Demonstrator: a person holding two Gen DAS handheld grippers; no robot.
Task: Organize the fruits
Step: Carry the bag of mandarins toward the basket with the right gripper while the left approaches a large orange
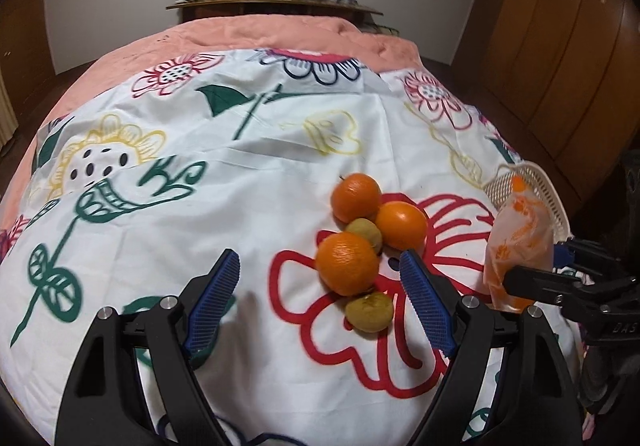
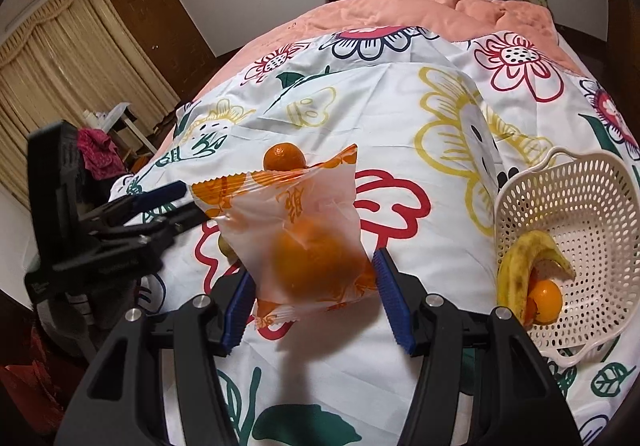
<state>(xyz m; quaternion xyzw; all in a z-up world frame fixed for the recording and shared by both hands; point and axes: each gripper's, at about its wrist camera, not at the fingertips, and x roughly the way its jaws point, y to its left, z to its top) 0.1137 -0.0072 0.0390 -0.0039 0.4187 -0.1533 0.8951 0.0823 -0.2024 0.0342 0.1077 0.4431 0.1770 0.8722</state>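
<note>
1. While the bagged orange [image 2: 316, 258] sits between the right gripper [image 2: 316, 282] pads, the bag [image 2: 296, 213] stands upright w/ its crimped top edge pointing away from the camera, long axis roughly along the fingers; jaws partly closed, pads against the bag's lower sides = holding it
2. Key relation: white basket [image 2: 568, 205] lies to the right of the held bag, near but apart; its open mouth faces the gripper, so the bag prob. goes rightward into it
3. Basket already has a banana [image 2: 520, 266] + a loose orange [image 2: 546, 296] at its near wall
4. Left gripper [image 1: 320, 278] jaws wide, nothing clamped; the nearest orange [image 1: 347, 264] of the loose pile lies between the fingertips, a bit toward the right pad, no contact visible
5. Pile = 3 oranges + 2 greenish fruits [image 1: 369, 312], touching each other, on the floral sheet [image 1: 248, 181]
6. Left hand nearer the pile, right nearer the basket
</note>
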